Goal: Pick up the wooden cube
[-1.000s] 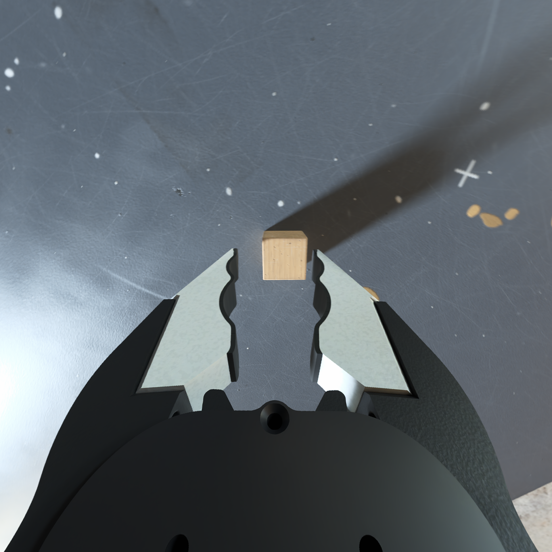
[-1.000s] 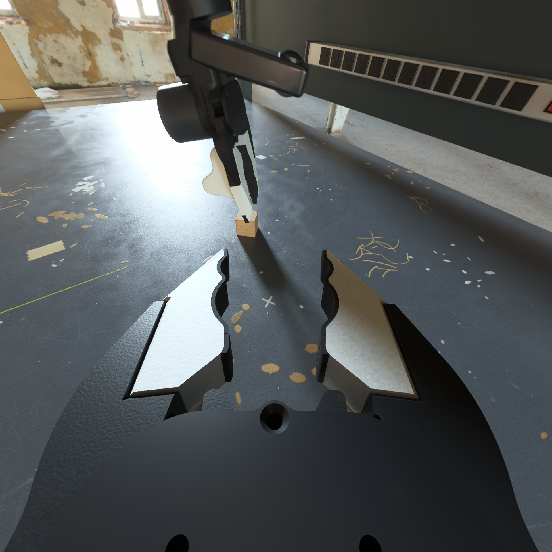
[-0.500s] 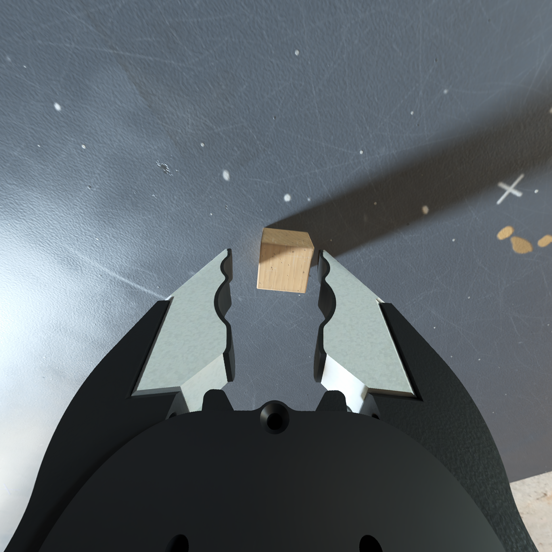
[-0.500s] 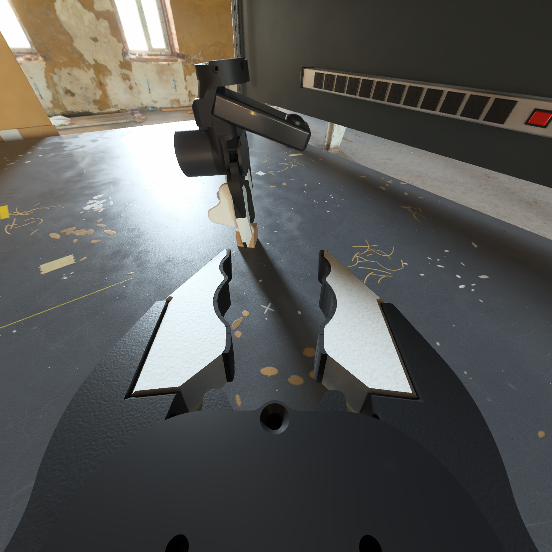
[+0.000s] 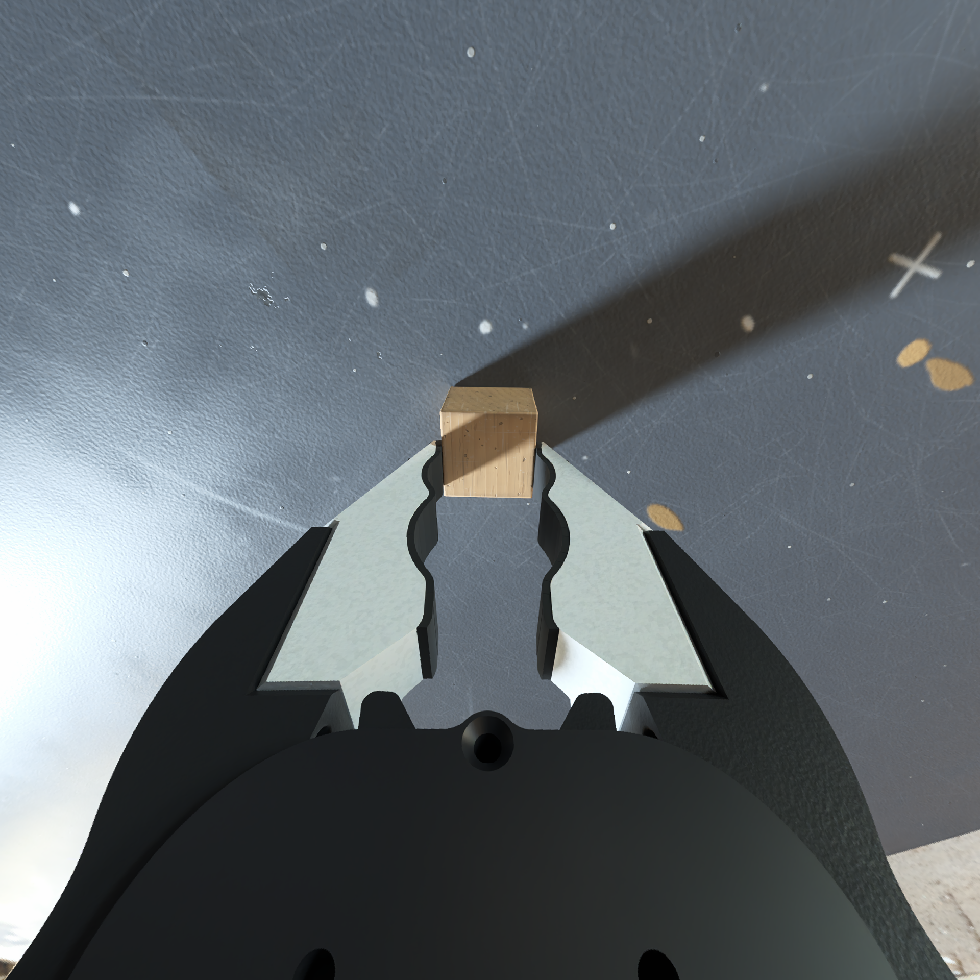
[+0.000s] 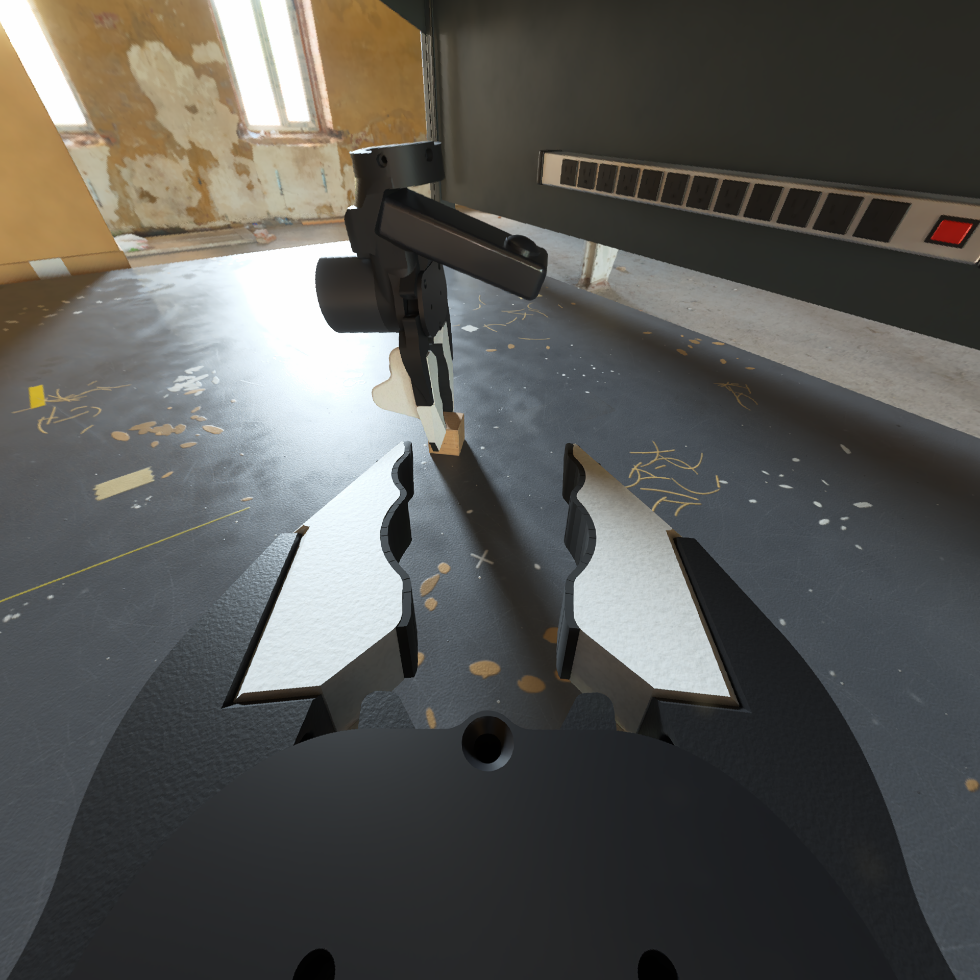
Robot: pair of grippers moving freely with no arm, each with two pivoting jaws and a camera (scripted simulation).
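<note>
The small wooden cube [image 5: 488, 451] sits between the two tips of my left gripper [image 5: 488, 457]. Both fingers press its sides, so the gripper is shut on it, just over the dark scratched table top [image 5: 265, 159]. In the right wrist view the cube [image 6: 455, 436] shows low at the table under the left gripper [image 6: 441, 432], which points steeply down. I cannot tell whether the cube touches the table. My right gripper [image 6: 488, 447] is open and empty, low over the table, a short way in front of the cube.
A grey power strip [image 6: 742, 204] with a red switch runs along the dark wall at the right. The table's right edge [image 6: 795, 366] borders a pale floor strip. A white cross mark [image 6: 481, 558], tan paint spots and a tape piece [image 6: 124, 482] lie flat.
My left gripper has moved forward around the cube and its fingers have shut onto its sides. My right gripper stays open and has tilted up slightly.
</note>
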